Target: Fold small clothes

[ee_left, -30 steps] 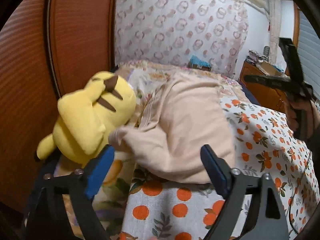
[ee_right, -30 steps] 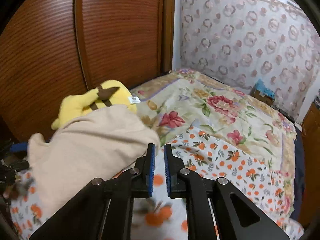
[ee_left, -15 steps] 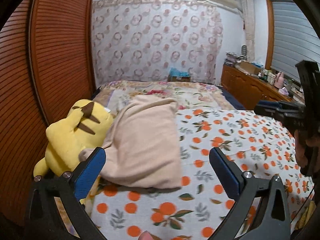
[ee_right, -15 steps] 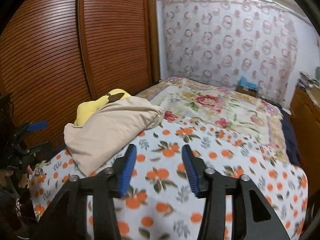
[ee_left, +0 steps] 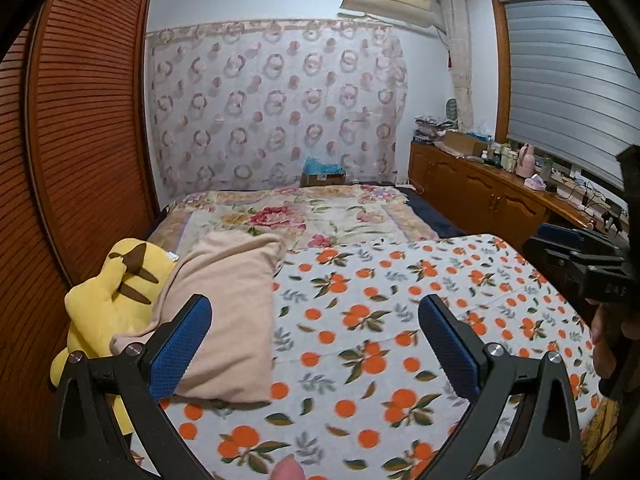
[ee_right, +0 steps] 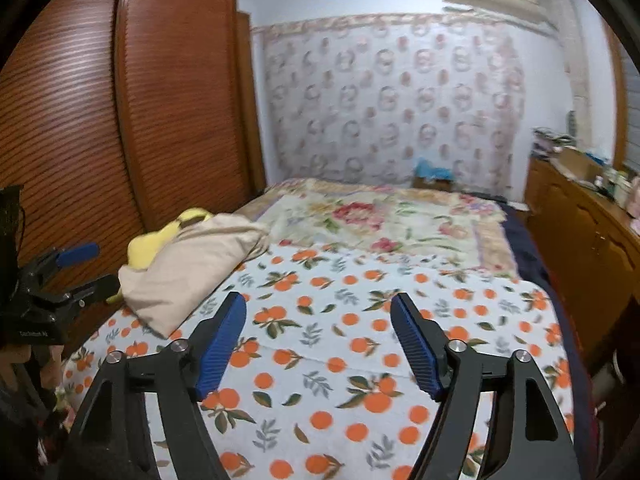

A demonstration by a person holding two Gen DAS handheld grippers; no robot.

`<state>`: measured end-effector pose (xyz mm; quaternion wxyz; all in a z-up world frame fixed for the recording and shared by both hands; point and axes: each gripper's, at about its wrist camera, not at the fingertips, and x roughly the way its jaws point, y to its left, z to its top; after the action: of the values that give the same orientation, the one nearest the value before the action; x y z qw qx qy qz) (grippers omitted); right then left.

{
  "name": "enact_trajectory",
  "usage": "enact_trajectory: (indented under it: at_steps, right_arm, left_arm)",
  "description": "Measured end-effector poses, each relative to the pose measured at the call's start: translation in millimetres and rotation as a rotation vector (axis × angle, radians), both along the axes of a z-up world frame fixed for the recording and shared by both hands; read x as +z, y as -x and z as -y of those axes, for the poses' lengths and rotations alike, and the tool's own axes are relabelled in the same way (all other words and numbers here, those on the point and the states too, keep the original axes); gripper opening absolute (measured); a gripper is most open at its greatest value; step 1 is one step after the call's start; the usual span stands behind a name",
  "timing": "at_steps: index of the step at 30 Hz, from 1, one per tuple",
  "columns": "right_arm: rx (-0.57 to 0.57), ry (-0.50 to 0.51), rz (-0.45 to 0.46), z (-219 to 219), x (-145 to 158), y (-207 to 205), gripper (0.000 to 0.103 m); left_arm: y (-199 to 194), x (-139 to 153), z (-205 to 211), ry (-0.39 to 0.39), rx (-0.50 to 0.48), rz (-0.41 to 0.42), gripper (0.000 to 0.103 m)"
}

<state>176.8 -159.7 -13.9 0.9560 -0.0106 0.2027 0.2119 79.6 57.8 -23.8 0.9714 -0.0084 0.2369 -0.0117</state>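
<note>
A folded beige garment [ee_left: 224,304] lies at the left edge of the bed, on an orange-print blanket [ee_left: 392,320], its left side leaning against a yellow plush toy [ee_left: 116,292] that sits between the bed and a slatted wooden wardrobe [ee_left: 88,128]. The garment is a thick rectangle with soft rounded corners and a loose flap at its near left corner; its far end reaches the seam where the orange-print blanket meets a floral quilt [ee_left: 296,216].

The left gripper [ee_left: 316,344] hangs over the near part of the blanket with its jaws spread wide and nothing between them, the left blue pad [ee_left: 180,348] over the garment's near edge in this view. The right gripper [ee_right: 320,340] is also over the blanket, clear of the cloth; its jaws have just been opening and are empty.

The middle and right of the blanket lie bare up to the bed's right edge, where a narrow gap runs along a low wooden cabinet [ee_left: 480,192]. A patterned curtain [ee_left: 276,104] covers the far wall.
</note>
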Motion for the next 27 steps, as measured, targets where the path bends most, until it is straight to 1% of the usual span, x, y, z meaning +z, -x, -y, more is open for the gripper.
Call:
enact_trajectory:
  at_steps: [3, 10, 17, 27]
  right_arm:
    - [-0.052, -0.009, 0.020, 9, 4, 16, 0.078]
    - [-0.115, -0.017, 0.040, 15, 4, 35, 0.078]
    - [-0.128, -0.028, 0.048, 5, 1, 39, 0.078]
    - [-0.129, -0.025, 0.048, 6, 0, 42, 0.078]
  left_arm:
    - [0, 4, 11, -0.011, 0.005, 0.007, 0.103]
    - [1, 7, 29, -0.011, -0.017, 0.019, 0.103]
    - [3, 10, 33, -0.003, -0.020, 0.023, 0.103]
    - [3, 11, 35, 0.001, -0.020, 0.021, 0.103]
